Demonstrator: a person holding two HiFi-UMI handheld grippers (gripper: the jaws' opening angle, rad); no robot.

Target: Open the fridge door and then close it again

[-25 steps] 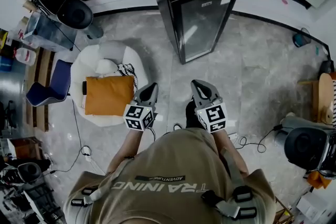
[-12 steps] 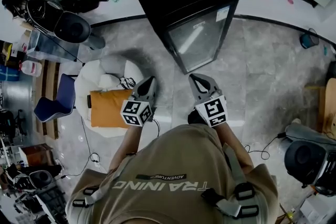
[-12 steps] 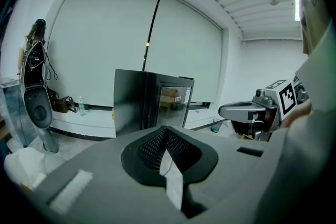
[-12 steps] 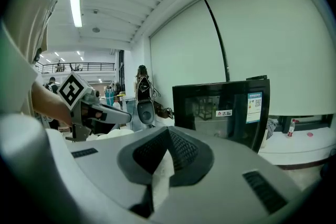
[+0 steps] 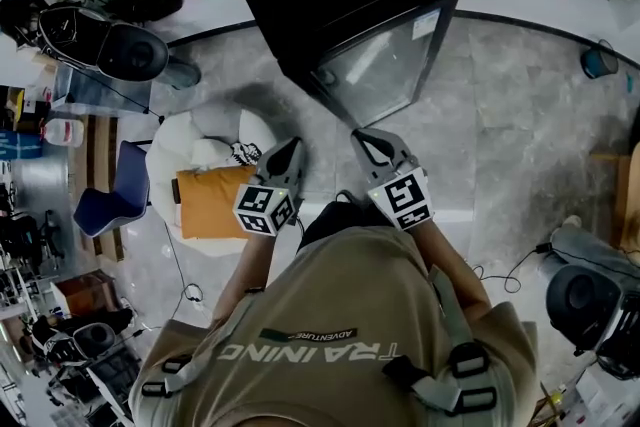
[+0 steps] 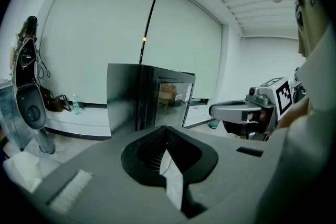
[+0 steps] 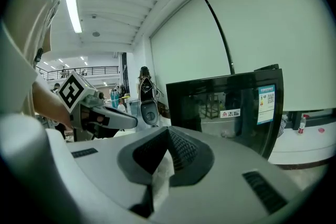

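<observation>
Standing in front of the fridge (image 5: 352, 7), a black cabinet with a glass door (image 5: 387, 72) that faces me. The door is shut and neither claw touches it. The task has not begun in earnest.

Left claw (image 5: 288, 153): jaws pressed together, nothing between them. Right claw (image 5: 371, 145): the same, closed on nothing. Both point at the lower edge of the door, near it but apart from it.

I cannot make out a handle or which side carries the hinge – only a label on the glass near one top corner.

Risks as I judge them:
- With the jaws closed I can only push or hook. A tip dragged along the glass would probably skid off, so I would need to part one claw and take the door's free edge.
- If I pull on the hinge side, the whole cabinet may slide on the smooth stone floor (image 5: 510, 125).
- A hard swing shut could bounce the door back open.
- The white beanbag (image 5: 190, 137) sits just to my left – it could catch my foot if I step back.
</observation>
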